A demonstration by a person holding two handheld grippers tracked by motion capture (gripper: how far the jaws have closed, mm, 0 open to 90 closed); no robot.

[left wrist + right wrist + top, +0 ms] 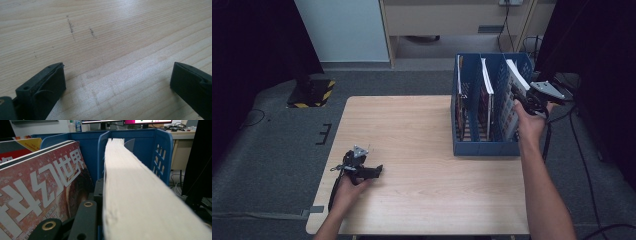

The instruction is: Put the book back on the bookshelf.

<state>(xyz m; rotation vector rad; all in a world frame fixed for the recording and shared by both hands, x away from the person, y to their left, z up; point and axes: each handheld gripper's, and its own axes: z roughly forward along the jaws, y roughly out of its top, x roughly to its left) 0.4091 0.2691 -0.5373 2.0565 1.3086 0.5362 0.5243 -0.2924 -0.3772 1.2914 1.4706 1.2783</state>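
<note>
The book [515, 80] stood tilted in the rack's [484, 147] right-hand slot, near the table's [412, 150] far right corner, clamped by the right gripper [523, 102]; seemingly half-lifted or half-seated. The left gripper [371, 172] rested wide open and empty near the left edge.

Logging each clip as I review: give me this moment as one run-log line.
right gripper: shut on thick book in rightmost slot of blue file rack | left gripper: open, resting on table, holding nothing
</note>
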